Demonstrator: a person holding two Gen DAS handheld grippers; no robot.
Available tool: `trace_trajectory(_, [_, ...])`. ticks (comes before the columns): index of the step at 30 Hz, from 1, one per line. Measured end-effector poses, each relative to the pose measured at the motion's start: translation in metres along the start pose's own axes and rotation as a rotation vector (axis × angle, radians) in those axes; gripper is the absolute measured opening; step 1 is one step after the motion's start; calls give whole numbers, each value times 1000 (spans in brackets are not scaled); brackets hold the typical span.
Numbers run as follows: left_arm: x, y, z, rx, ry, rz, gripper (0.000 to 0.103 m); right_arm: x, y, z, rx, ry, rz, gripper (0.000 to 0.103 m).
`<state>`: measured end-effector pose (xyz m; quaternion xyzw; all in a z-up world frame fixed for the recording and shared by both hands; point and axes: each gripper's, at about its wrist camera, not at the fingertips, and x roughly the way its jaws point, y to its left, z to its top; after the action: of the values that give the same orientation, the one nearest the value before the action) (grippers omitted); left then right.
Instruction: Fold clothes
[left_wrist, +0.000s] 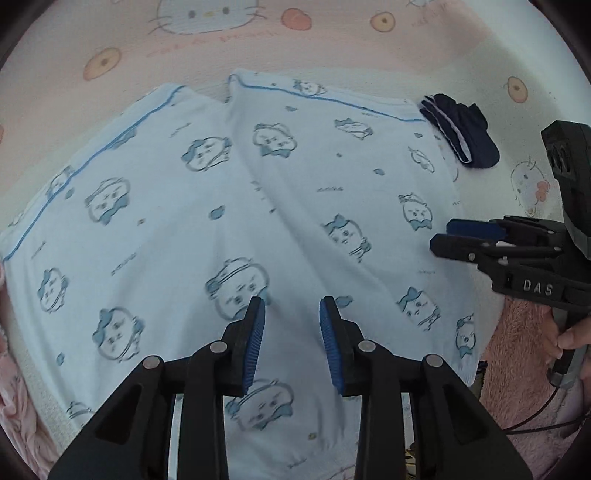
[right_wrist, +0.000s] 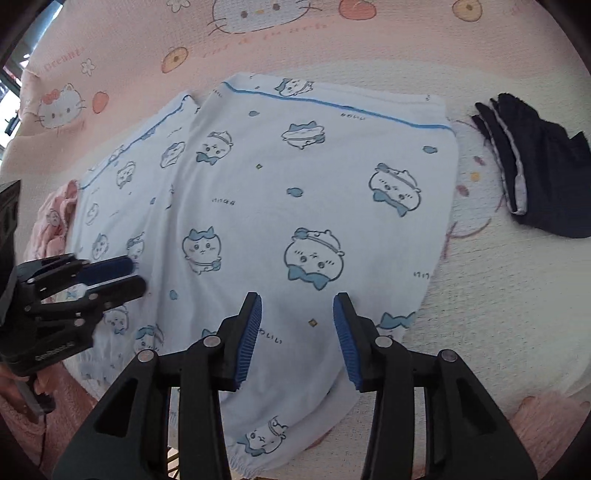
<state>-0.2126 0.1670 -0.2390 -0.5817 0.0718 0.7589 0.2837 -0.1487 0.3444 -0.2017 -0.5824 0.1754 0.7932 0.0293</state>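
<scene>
— What covers the bed?
— A pink cartoon-cat bedsheet (right_wrist: 258, 44) with orange fruit prints, in soft daylight.
— Anything beyond?
— A bright window sliver (right_wrist: 9, 92), far left.

Shorts (right_wrist: 280, 206): spread flat on the bedsheet (right_wrist: 498, 295), two legs side by side
Dark garment (right_wrist: 543, 173): on the sheet, right of the shorts, apart from them
Crumpled cloth (right_wrist: 51, 221): at the shorts' left edge
Left gripper (left_wrist: 291, 343): over the shorts' near part
Right gripper (right_wrist: 297, 339): over the shorts, right of the left gripper
</scene>
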Motion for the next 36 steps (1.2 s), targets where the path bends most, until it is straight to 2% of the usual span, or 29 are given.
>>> trace_trajectory(2, [7, -3, 3, 22, 25, 19, 33, 12, 2, -5, -46, 36, 7, 41])
trace_trajectory(3, [7, -6, 4, 48, 38, 42, 32, 10, 4, -7, -83, 20, -4, 41])
trace_trajectory(5, [5, -7, 2, 92, 74, 107, 33, 5, 0, -8, -97, 28, -101, 41])
trace_trajectory(7, [1, -1, -5, 119, 121, 192, 38, 0, -13, -12, -90, 32, -208, 41])
trace_trajectory(8, [-2, 3, -6, 108, 121, 187, 40, -1, -23, -16, -64, 43, -280, 45])
trace_trajectory(9, [-6, 6, -7, 92, 116, 172, 40, -5, -33, -17, -11, 35, -255, 54])
trace_trajectory(11, [-12, 8, -4, 70, 86, 147, 40, -14, -42, -14, 62, 2, -196, 54])
trace_trajectory(14, [-17, -3, 9, 57, 13, 100, 40, -23, -22, -14, 9, -46, -103, 54])
trace_trajectory(16, [-5, -12, 16, 46, 39, 72, 41, -18, -12, -18, 1, -21, -40, 53])
trace_trajectory(17, [2, -17, 16, 53, 64, 95, 41, -12, -10, -22, 9, 9, -22, 53])
trace_trajectory(18, [6, -21, 14, 65, 76, 119, 41, -4, -11, -27, 26, 45, -39, 53])
trace_trajectory(20, [8, -27, 9, 81, 82, 152, 40, -7, -15, -34, 29, 41, -57, 53])
trace_trajectory(22, [-6, -30, 0, 65, 62, 128, 40, -12, -18, -37, 34, 52, -110, 53])
trace_trajectory(23, [-15, -32, -6, 52, 44, 111, 40, -16, -20, -39, 45, 42, -102, 53])
trace_trajectory(26, [-35, -36, -27, 33, 6, 74, 41, -26, -15, -48, 79, 21, 20, 53])
trace_trajectory(28, [-33, -33, -37, 22, 28, 101, 41, -22, 0, -57, 47, 46, 44, 53])
trace_trajectory(29, [-31, -27, -44, 10, 64, 136, 41, -18, 8, -62, 25, 66, 45, 53])
trace_trajectory(31, [-27, -12, -58, -14, 144, 212, 41, -11, 16, -73, -12, 99, -2, 52])
trace_trajectory(34, [-41, 4, -76, -10, 160, 334, 41, -18, 11, -78, 6, 99, -74, 51])
trace_trajectory(36, [-53, 15, -85, -40, 140, 340, 41, -24, -3, -77, 49, 88, -85, 52])
